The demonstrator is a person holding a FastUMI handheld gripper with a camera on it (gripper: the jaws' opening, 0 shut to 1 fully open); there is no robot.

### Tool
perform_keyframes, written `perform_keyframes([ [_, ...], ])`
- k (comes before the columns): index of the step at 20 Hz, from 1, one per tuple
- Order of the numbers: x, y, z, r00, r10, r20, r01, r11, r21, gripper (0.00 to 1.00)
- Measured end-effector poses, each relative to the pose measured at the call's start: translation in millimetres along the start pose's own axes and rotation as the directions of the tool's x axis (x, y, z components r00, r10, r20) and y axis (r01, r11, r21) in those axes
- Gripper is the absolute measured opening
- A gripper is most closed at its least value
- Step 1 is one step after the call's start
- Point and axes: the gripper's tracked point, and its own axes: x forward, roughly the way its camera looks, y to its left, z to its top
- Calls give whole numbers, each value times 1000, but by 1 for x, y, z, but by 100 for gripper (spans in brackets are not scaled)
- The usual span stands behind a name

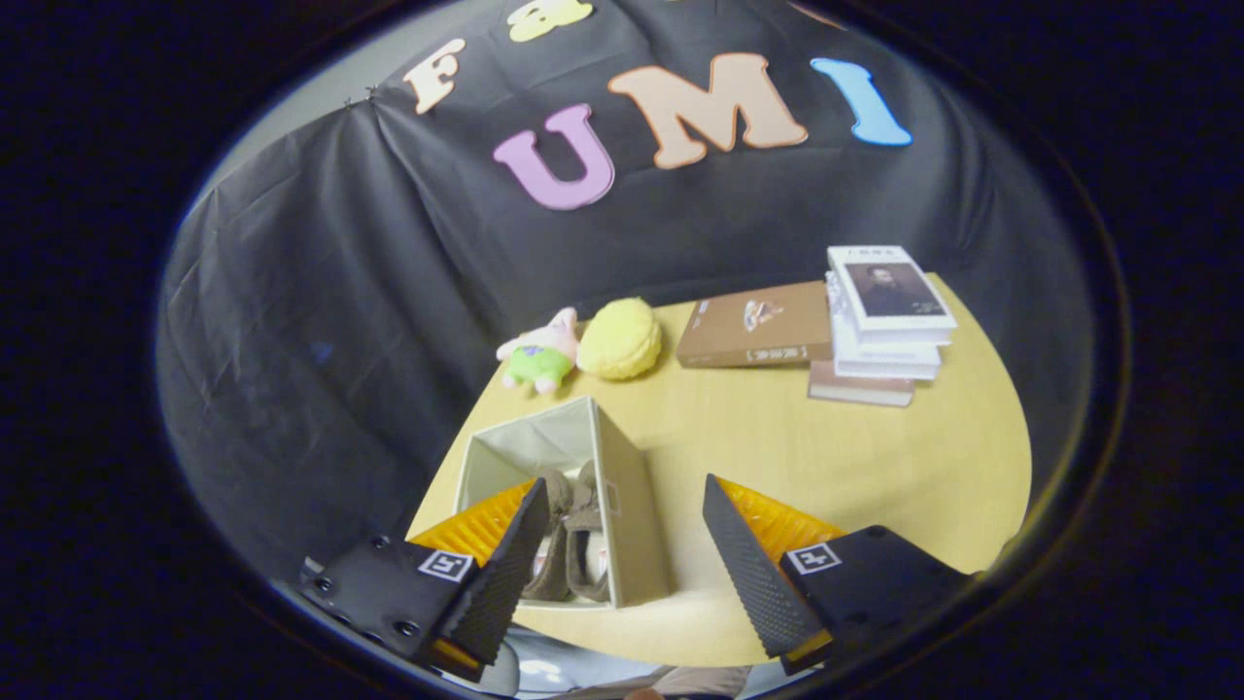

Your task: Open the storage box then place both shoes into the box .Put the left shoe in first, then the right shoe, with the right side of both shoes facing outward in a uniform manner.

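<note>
An open beige storage box [632,506] stands on the light wooden table [875,467], near its front left corner. Inside the box two brownish shoes [573,535] stand side by side on edge. My gripper [622,510] hovers above the table's front edge, open wide, with nothing between its fingers. The left finger [505,574] overlaps the box's near left part and hides a bit of the shoes. The right finger [748,564] sits over bare table to the right of the box.
Beyond the box lie a small pink and green plush toy [539,355] and a yellow round plush [620,338]. A brown book [758,326] and a stack of books [884,321] occupy the far right of the table.
</note>
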Motion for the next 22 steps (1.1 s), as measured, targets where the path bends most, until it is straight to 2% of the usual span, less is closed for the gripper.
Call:
perform_keyframes([
  [3, -20, -22, 33, 986, -37, 166, 47, 997, -55, 100],
  [5, -38, -28, 55, 960, -36, 277, 59, 995, -74, 100],
  [9, -76, -34, 99, 864, -31, 502, 94, 990, -101, 100],
  [12, -104, -33, 118, 788, -18, 615, 115, 986, -118, 100],
  [16, -145, -27, 124, 722, -30, 691, 110, 991, -72, 100],
  [18, -153, -35, 122, 698, -49, 715, 136, 989, -65, 100],
  [22, -155, -52, 105, 696, -80, 714, 183, 981, -69, 100],
])
